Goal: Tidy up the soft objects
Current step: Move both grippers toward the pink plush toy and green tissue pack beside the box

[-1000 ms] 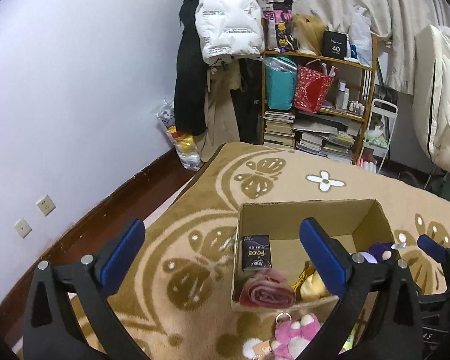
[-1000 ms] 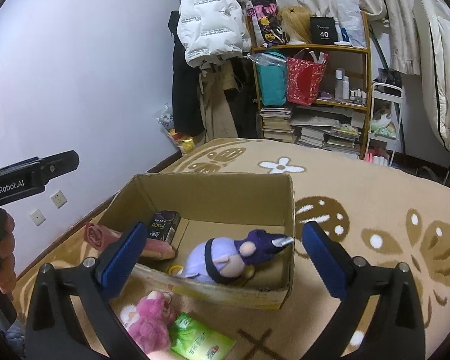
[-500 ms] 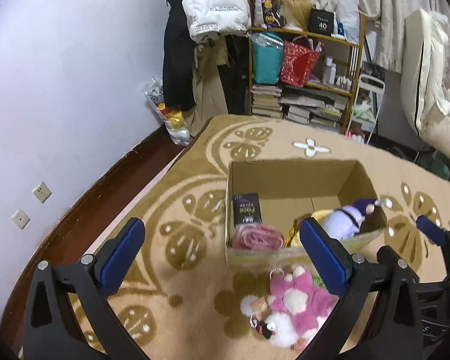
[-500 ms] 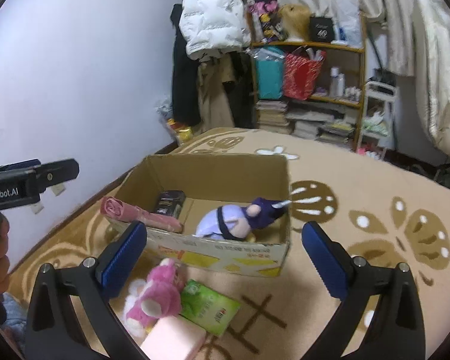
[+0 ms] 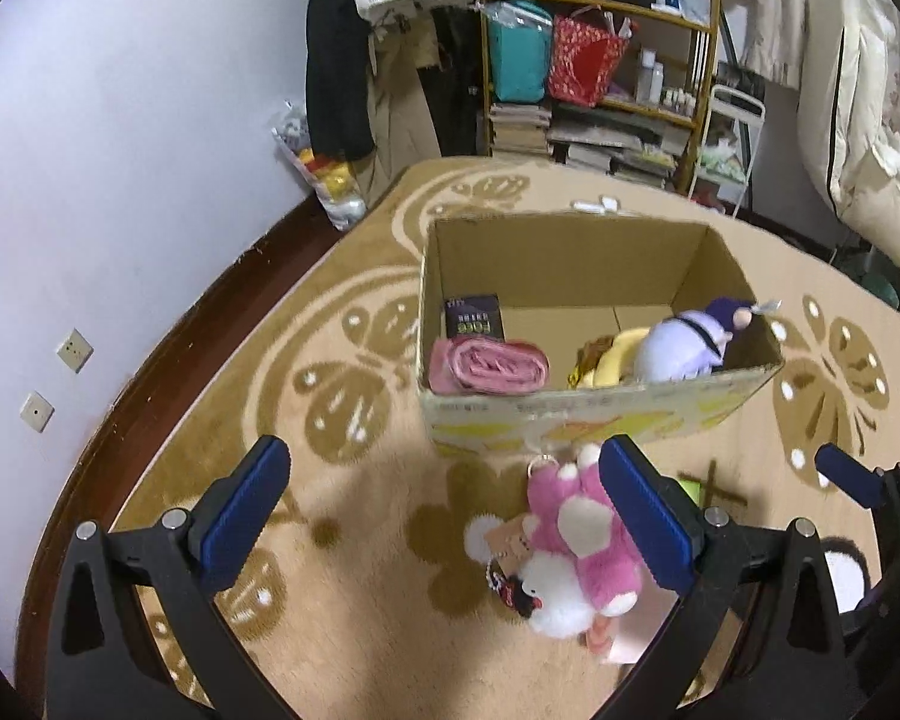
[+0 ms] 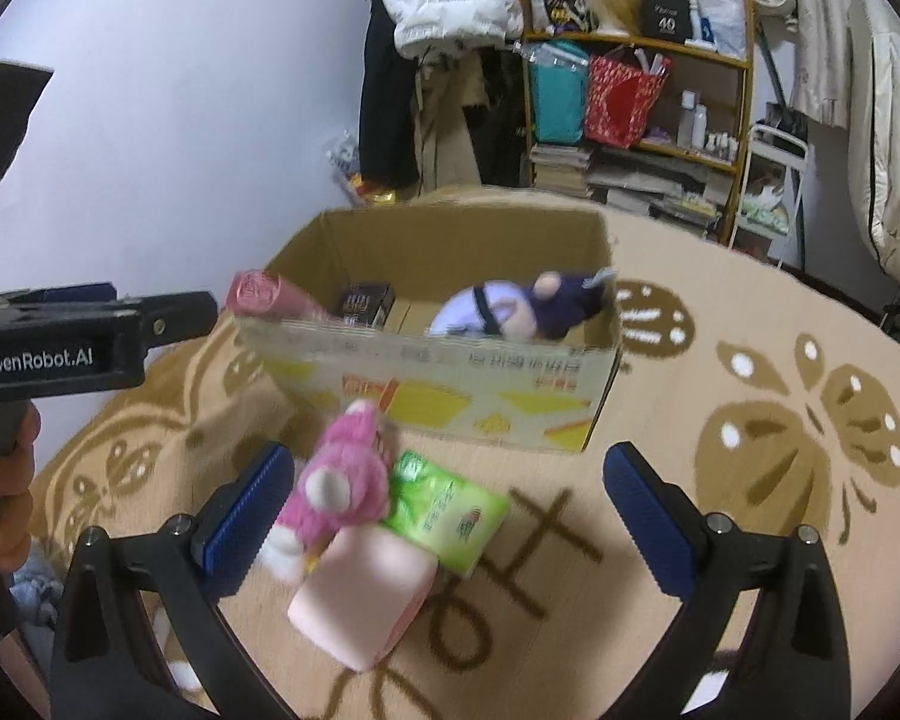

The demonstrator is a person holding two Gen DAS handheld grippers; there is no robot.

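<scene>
Both grippers empty above the rug, with soft things waiting in front of the cardboard box (image 5: 600, 414).

The left gripper (image 5: 444, 516) hangs with jaws spread wide and nothing between them; just by its right finger lies the pink plush toy (image 5: 576, 534), close against the box front, a white plush touching it; in the right wrist view the right gripper (image 6: 444, 516) is equally wide and empty, above the pink soft block (image 6: 363, 603) and green packet (image 6: 450, 510); inside the box sit a rolled pink cloth (image 5: 486, 363), a dark packet and a purple doll (image 5: 690, 342); to do it well, I judge, take one item alone, squeeze its bulk mid-body, lift clear of the box wall.
</scene>
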